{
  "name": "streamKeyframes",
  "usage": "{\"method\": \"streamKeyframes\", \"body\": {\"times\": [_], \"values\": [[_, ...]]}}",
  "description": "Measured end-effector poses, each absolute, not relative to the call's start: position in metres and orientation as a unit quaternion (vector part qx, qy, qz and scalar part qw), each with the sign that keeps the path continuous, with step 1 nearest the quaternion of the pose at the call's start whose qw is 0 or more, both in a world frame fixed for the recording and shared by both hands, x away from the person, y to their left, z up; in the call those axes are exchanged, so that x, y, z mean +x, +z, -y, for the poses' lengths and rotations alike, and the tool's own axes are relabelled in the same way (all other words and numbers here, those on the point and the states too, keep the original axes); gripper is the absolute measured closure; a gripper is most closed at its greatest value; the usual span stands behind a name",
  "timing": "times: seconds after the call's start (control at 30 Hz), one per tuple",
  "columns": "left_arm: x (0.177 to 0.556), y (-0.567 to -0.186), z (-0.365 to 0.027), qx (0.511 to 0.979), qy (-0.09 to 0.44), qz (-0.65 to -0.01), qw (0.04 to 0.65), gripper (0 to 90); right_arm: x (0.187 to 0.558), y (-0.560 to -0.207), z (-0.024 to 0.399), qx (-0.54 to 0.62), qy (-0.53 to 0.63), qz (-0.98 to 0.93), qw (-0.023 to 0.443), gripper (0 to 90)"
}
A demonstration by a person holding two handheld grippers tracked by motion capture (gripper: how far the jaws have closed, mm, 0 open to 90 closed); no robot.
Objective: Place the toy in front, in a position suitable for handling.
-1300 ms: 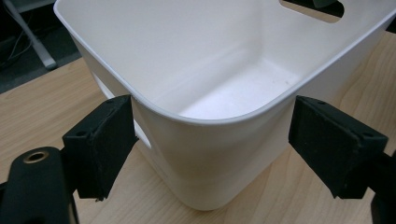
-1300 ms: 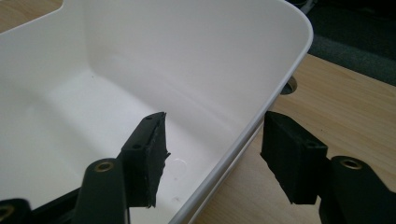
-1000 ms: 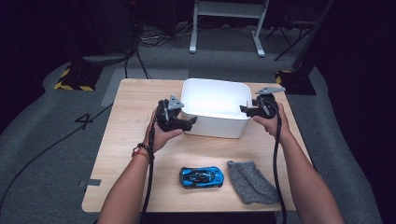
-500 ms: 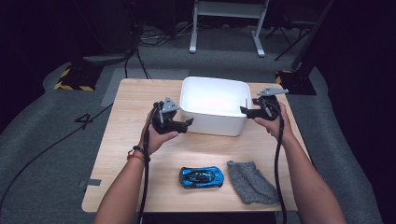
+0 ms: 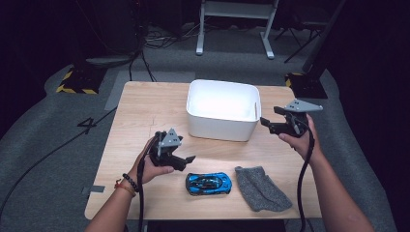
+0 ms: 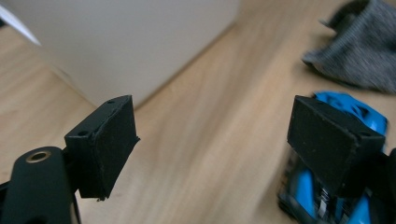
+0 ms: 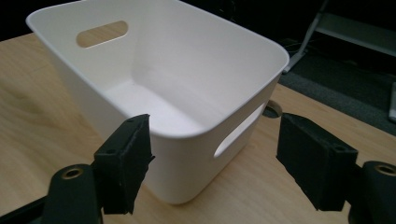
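Wooden surface point(image 5: 145, 111): white bin point(image 5: 222, 108) at 12 o'clock, blue toy car point(image 5: 209, 183) at 6, grey cloth point(image 5: 262, 188) beside. Left gripper point(image 5: 186, 160) released, approaching car. Right gripper point(image 5: 265, 122) fingers, just opening, empty beside bin; next, straddle car.

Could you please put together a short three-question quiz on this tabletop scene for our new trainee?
1. True or false: the white bin has something inside it.
2. Which thing lies closest to the left gripper: A) the blue toy car, B) the grey cloth, C) the white bin?
3. How do the jaws of the right gripper stand, and is anything between them?

Key
1. False: it is empty.
2. A.
3. Open; they have just been opening, with nothing between them, and the gripper hangs beside the bin's right end.
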State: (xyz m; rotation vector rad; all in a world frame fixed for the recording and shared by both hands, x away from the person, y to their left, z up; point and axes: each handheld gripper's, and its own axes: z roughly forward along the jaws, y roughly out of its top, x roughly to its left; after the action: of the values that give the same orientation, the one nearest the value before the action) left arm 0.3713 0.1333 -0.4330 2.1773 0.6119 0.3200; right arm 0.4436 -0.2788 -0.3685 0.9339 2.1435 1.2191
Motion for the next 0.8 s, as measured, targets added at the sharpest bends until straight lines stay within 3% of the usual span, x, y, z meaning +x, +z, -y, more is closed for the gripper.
{"method": "streamKeyframes", "body": {"times": [0.17, 0.37, 0.7, 0.8], "values": [[0.35, -0.442, -0.128, 0.873, 0.096, -0.224, 0.423, 16.2, 0.406, -0.386, 0.29, 0.325, 0.457, -0.797, 0.225, 27.1], [0.333, -0.459, -0.113, 0.891, 0.071, -0.198, 0.402, 16.2, 0.358, -0.429, 0.289, 0.284, 0.413, -0.85, 0.163, 26.5], [0.335, -0.482, -0.092, 0.915, 0.051, -0.179, 0.358, 16.3, 0.33, -0.472, 0.283, 0.268, 0.383, -0.878, 0.099, 24.7], [0.335, -0.486, -0.09, 0.917, 0.051, -0.174, 0.356, 16.1, 0.33, -0.475, 0.282, 0.263, 0.377, -0.882, 0.105, 24.2]]}}
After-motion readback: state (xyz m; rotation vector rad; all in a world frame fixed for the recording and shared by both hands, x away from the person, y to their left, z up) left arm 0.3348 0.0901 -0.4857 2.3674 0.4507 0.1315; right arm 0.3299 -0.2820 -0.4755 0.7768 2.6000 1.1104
